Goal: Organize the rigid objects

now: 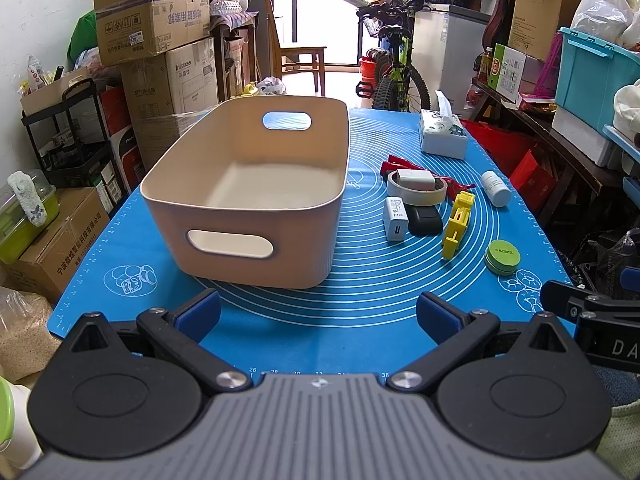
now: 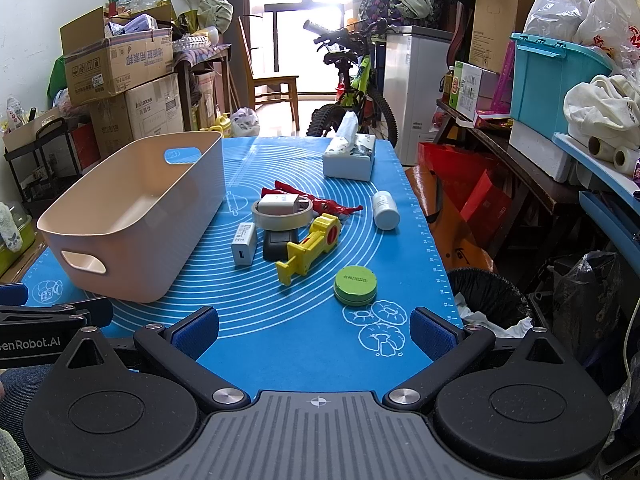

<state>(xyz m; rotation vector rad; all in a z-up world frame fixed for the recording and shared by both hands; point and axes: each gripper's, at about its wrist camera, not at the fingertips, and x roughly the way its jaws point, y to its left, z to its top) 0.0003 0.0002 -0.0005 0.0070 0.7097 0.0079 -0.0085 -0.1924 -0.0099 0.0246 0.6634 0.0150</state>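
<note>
An empty beige bin (image 1: 248, 184) (image 2: 132, 216) stands on the left of a blue mat (image 1: 360, 320) (image 2: 280, 320). To its right lie a white charger (image 1: 395, 218) (image 2: 244, 243), a black block (image 1: 425, 220) (image 2: 278, 249), a tape roll (image 1: 416, 196) (image 2: 282, 217) with a white adapter (image 1: 416, 180) (image 2: 278, 202) on it, a yellow tool (image 1: 458, 220) (image 2: 312, 246), a green round tin (image 1: 503, 257) (image 2: 355, 285), a white bottle (image 1: 496, 188) (image 2: 385, 210) and a red wrapper (image 1: 396, 162) (image 2: 332, 204). My left gripper (image 1: 318, 312) is open and empty before the bin. My right gripper (image 2: 314, 330) is open and empty near the tin.
A tissue box (image 1: 442, 132) (image 2: 350, 156) sits at the mat's far right. Stacked cardboard boxes (image 1: 160, 48) stand left. A bicycle (image 2: 356, 92) stands beyond the table. Shelves with a blue crate (image 2: 552, 80) and a trash bin (image 2: 488, 300) are at right.
</note>
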